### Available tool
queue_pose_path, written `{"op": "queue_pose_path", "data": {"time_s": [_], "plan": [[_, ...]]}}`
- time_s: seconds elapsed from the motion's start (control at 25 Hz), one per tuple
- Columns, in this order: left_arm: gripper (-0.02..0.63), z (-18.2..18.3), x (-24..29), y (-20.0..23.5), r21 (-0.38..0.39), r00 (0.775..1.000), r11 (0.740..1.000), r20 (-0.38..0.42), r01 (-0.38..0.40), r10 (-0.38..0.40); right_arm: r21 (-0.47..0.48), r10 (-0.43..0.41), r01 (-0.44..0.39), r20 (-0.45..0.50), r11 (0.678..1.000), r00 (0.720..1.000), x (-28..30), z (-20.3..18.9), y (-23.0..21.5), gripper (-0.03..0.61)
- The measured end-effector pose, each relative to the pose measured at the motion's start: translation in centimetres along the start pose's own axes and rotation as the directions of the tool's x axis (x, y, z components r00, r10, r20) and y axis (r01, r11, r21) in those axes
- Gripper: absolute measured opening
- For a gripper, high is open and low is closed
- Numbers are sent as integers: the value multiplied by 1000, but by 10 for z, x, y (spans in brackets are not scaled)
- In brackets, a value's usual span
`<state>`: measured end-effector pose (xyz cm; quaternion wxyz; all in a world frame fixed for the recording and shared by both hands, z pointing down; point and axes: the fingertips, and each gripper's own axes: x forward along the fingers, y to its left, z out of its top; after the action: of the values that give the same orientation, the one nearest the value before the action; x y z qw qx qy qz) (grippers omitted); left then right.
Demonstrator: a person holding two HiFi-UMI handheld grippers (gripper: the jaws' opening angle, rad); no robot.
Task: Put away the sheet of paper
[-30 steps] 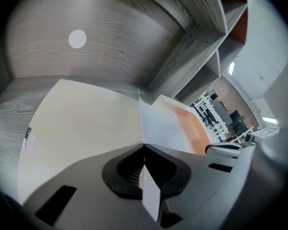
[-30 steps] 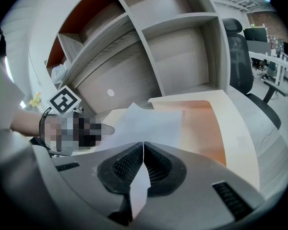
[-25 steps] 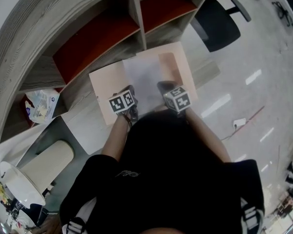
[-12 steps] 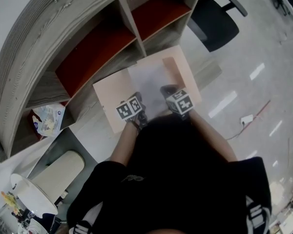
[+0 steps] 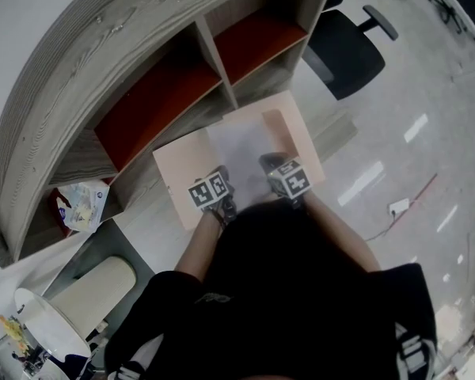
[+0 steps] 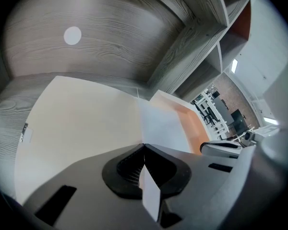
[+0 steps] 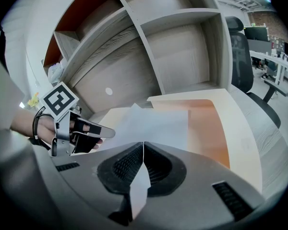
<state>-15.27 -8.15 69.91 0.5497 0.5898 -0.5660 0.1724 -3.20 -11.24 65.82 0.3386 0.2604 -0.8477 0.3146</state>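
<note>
Head view: over the last second our framing has slid and the shelving now fills more of the top left, but both hands sit where they were. The left hand-held gripper [image 5: 220, 174] and the right hand-held gripper [image 5: 272, 163] are side by side at the near edge of the sheet of paper [image 5: 241, 142]. It lies on the open peach folder [image 5: 178, 176], in front of the grey shelf unit [image 5: 103, 46] with its red-backed compartments. We cannot tell what the folder rests on. A black office chair [image 5: 344, 50] stands at top right on the glossy pale floor [image 5: 396, 157]. A crumpled bag [image 5: 83, 204] sits in a low compartment at left.

Left gripper view: the jaws are pinched tight on the white sheet, with a strip of it poking back between them. The cream folder lies ahead, wood grain beyond.

Right gripper view: same story, with the jaws clamped on the sheet's near edge. The sheet spreads over the folder's orange inner flap, the left hand-held gripper works just beside us, and the chair is off to the right.
</note>
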Motion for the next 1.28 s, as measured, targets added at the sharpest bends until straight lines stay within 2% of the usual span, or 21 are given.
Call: {"op": "queue_pose_path", "data": {"time_s": [1.28], "plan": [[46, -4, 16, -17, 21, 999, 999, -33, 41, -40, 27, -22, 22, 3, 999, 1000, -7, -4, -13, 21]]}}
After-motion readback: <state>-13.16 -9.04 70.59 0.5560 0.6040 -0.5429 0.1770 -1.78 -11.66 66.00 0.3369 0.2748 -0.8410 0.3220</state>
